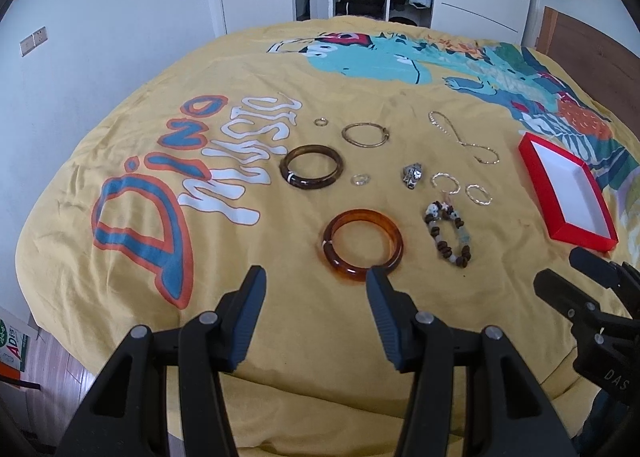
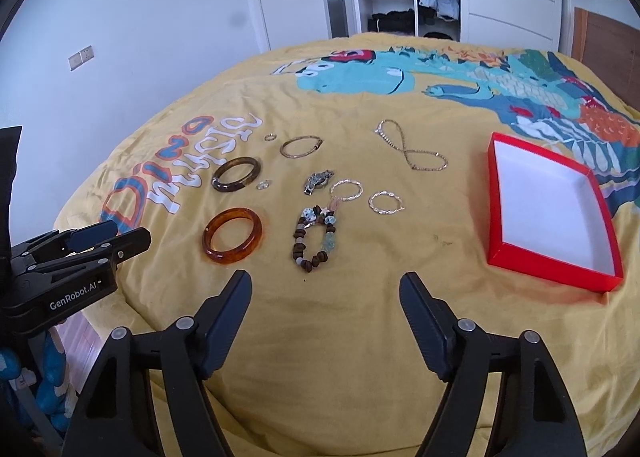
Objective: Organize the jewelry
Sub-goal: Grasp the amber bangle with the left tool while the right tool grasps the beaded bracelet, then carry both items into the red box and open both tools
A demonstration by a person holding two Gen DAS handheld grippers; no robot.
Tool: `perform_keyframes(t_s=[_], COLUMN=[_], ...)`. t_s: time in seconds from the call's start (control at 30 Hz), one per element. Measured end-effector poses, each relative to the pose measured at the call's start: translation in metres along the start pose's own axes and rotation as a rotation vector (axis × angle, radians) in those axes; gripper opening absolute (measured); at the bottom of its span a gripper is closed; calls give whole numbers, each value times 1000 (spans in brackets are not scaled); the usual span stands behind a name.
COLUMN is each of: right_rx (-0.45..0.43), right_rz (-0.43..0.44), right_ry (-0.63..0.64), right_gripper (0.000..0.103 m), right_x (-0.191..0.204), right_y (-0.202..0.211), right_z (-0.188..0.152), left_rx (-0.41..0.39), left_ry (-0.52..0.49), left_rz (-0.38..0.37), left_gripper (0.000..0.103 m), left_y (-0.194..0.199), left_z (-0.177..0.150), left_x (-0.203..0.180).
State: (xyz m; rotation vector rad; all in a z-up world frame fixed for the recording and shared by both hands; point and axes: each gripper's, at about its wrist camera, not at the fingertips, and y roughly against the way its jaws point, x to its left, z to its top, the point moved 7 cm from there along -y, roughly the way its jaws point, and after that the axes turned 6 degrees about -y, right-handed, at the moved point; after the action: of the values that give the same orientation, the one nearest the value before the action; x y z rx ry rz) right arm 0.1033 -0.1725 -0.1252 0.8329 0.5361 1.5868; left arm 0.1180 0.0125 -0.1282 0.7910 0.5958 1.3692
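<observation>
A yellow bedspread (image 2: 360, 337) printed with a dinosaur covers the bed, and the jewelry lies spread across its middle. Nearest the left hand-held gripper (image 1: 316, 277) is an amber bangle (image 1: 363, 244), just beyond its fingertips; its jaws stand apart with nothing between them. The right hand-held gripper (image 2: 326, 283) likewise hangs released and empty above bare cloth, with a beaded bracelet (image 2: 315, 238) a little ahead of it (brown and pale beads, lying in a loop). Farther back lie a dark brown bangle (image 2: 237, 174), a thin gold hoop (image 2: 301, 146) and a tiny ring (image 2: 271, 136) beside the printed lettering. A small clear ring (image 2: 263, 185) sits between the dark bangle and a silver brooch-like piece (image 2: 317, 181). Two twisted silver hoops (image 2: 346, 190) lie side by side to the right of that piece, apart from each other. A gold chain (image 2: 412, 147) is laid in a figure-eight shape farther back still. A red box (image 2: 500, 253) with a white inside lies open on the right, well apart from the jewelry, with nothing in it.
</observation>
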Motion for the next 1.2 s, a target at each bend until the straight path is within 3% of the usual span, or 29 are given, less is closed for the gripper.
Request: perform_keyframes(t_s=[0.27,0.57,0.83,0.9,1.0,1.03,1.07,1.13,1.2], right_rx=[63,157,178,173,177,183,190,194,184], right_rz=[45,46,20,7,1,11,27,46,62], right_ry=[-8,6,24,17,2,-15,-35,-60,-68], right_gripper=[72,72,66,59,34,22,17,10,10], right_x=[6,8,8,6,-1,-5,-8,-13,-13], right_y=[-53,-113,-144,-146,-143,-141,-139,-131,-120], right_z=[13,11,13,16,16,16,16,16,16], left_rx=[70,163,178,174,166,166,165,163,153], left_ry=[37,10,-6,-12,-45,-51,-52,-40,-31], left_rz=[-11,-18,5,4,22,30,38,36,36], left_gripper=[50,50,48,35,15,13,11,11,10], left_y=[-55,-112,-132,-133,-130,-128,-126,-121,-113], left_z=[10,11,13,16,17,17,17,18,20], left_x=[10,2,2,1,-6,-6,-6,-4,-3])
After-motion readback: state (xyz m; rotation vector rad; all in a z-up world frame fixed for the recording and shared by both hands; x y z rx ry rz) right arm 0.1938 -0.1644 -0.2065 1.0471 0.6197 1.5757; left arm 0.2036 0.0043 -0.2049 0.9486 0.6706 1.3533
